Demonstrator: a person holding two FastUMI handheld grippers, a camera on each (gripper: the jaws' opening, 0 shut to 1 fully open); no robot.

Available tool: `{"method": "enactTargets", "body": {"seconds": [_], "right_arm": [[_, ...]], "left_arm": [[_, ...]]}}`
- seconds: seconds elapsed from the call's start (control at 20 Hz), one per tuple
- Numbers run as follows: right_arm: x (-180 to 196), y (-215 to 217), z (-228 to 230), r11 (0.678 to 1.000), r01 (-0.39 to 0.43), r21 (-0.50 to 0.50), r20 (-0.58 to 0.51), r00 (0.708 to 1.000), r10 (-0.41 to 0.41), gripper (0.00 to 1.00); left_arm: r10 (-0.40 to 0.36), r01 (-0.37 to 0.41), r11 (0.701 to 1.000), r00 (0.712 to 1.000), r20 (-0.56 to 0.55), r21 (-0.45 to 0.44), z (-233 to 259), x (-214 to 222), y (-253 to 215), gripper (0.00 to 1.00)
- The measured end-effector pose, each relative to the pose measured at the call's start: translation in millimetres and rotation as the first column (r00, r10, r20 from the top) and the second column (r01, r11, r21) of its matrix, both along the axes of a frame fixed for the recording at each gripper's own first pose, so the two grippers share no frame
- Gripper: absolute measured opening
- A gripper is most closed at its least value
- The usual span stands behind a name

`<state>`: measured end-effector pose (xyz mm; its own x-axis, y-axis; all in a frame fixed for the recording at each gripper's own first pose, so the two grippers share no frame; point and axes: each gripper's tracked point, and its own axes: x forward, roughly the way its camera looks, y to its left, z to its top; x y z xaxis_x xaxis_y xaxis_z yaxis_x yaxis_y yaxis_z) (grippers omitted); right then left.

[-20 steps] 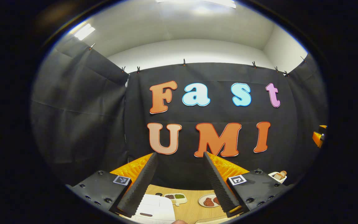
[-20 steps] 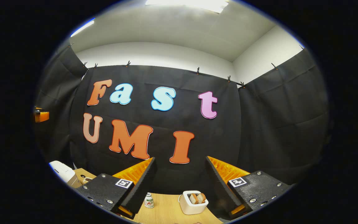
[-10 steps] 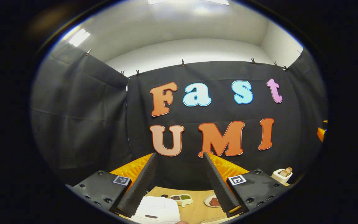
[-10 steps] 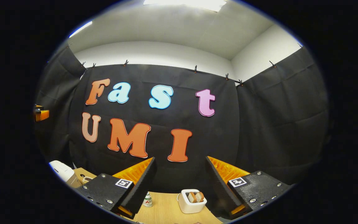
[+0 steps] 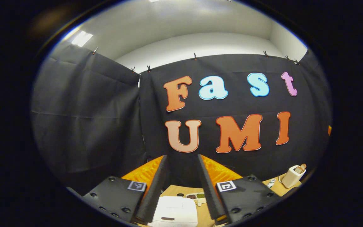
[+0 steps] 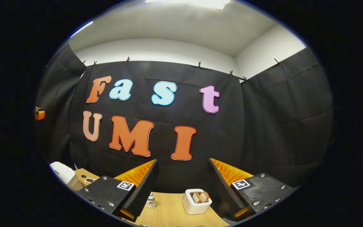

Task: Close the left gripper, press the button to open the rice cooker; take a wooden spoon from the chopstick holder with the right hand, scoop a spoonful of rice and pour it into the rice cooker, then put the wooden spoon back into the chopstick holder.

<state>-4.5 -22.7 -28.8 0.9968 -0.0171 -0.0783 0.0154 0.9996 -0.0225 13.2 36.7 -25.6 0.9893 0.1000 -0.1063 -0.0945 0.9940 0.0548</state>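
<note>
The step in hand is the first one: closing the left gripper [image 5: 181, 186] ahead of pressing the rice cooker's button. In the left gripper view its two fingers stand apart with a clear gap and grasp nothing, so the closure is judged incomplete. The rice cooker [image 5: 175, 212] lies directly below and ahead of the fingertips, lid down, with a dark slot on its near edge that may be the button. The right gripper [image 6: 183, 189] is released and empty; in the right gripper view a toaster [image 6: 196, 201] sits just ahead between its fingers, a small bottle [image 6: 151, 200] ahead beside its left finger, and the rice cooker [image 6: 62, 171] far off to its left. The next move calls for bringing the left fingers fully together, then lowering the closed tip onto the button. The chopstick holder cannot be located.
</note>
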Motion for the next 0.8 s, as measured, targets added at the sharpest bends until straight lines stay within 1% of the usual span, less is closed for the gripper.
{"method": "enactTargets", "body": {"seconds": [0.05, 0.1, 0.15, 0.2, 0.25, 0.3, 0.35, 0.45, 0.5, 0.55, 0.65, 0.7, 0.75, 0.8], "right_arm": [[0, 3, -2, 1.000, -0.002, -0.007, -0.004, 1.000, 0.001, 0.96], [-1, 6, -4, 1.000, -0.001, -0.013, -0.009, 1.000, 0.001, 0.96], [-2, 9, -5, 1.000, -0.002, -0.018, -0.012, 1.000, 0.002, 0.96], [-2, 12, -6, 1.000, -0.001, -0.022, -0.016, 1.000, 0.000, 0.97], [-4, 15, -8, 1.000, -0.001, -0.023, -0.021, 1.000, 0.000, 0.97], [-4, 19, -10, 1.000, -0.001, -0.023, -0.026, 1.000, 0.000, 0.97], [-5, 23, -13, 1.000, -0.003, -0.025, -0.035, 0.999, 0.002, 0.97], [-6, 29, -18, 0.999, 0.001, -0.037, -0.050, 0.999, -0.002, 0.97], [-7, 34, -19, 0.999, 0.001, -0.042, -0.055, 0.998, -0.003, 1.00], [-8, 38, -21, 0.999, 0.002, -0.045, -0.061, 0.998, -0.005, 0.97], [-10, 46, -25, 0.999, 0.002, -0.045, -0.074, 0.997, -0.005, 0.97], [-11, 50, -28, 0.999, 0.001, -0.048, -0.083, 0.997, -0.005, 0.97], [-13, 53, -31, 0.999, 0.004, -0.054, -0.091, 0.996, -0.009, 0.97], [-14, 56, -35, 0.998, 0.008, -0.063, -0.100, 0.995, -0.014, 0.96]], "left_arm": [[0.021, -0.021, 1.000, 1.000, -0.010, 0.000, -4, 2, 11, 0.37], [0.039, -0.039, 0.999, 0.999, -0.022, 0.004, -8, -3, 20, 0.22], [0.043, -0.043, 0.999, 0.999, -0.027, -0.003, -11, -1, 23, 0.05], [0.059, -0.059, 0.998, 0.998, -0.032, -0.001, -18, 5, 32, 0.05], [0.065, -0.065, 0.998, 0.997, -0.045, -0.017, -18, 0, 39, 0.05], [0.052, -0.055, 0.998, 0.996, -0.075, -0.041, -21, -10, 37, 0.04], [0.057, -0.063, 0.997, 0.993, -0.108, -0.053, -44, 5, 42, 0.04], [0.056, -0.072, 0.995, 0.980, -0.191, -0.075, -73, 11, 52, 0.04], [0.053, -0.076, 0.993, 0.971, -0.234, -0.091, -88, 12, 56, 0.04], [0.049, -0.083, 0.990, 0.959, -0.280, -0.110, -104, 12, 59, 0.04], [0.032, -0.095, 0.984, 0.926, -0.377, -0.150, -136, 11, 64, 0.04], [0.015, -0.098, 0.980, 0.906, -0.423, -0.175, -151, 9, 63, 0.02], [-0.006, -0.099, 0.975, 0.886, -0.463, -0.201, -167, 5, 63, 0.05], [-0.026, -0.098, 0.970, 0.867, -0.497, -0.221, -181, 4, 63, 0.04]]}}
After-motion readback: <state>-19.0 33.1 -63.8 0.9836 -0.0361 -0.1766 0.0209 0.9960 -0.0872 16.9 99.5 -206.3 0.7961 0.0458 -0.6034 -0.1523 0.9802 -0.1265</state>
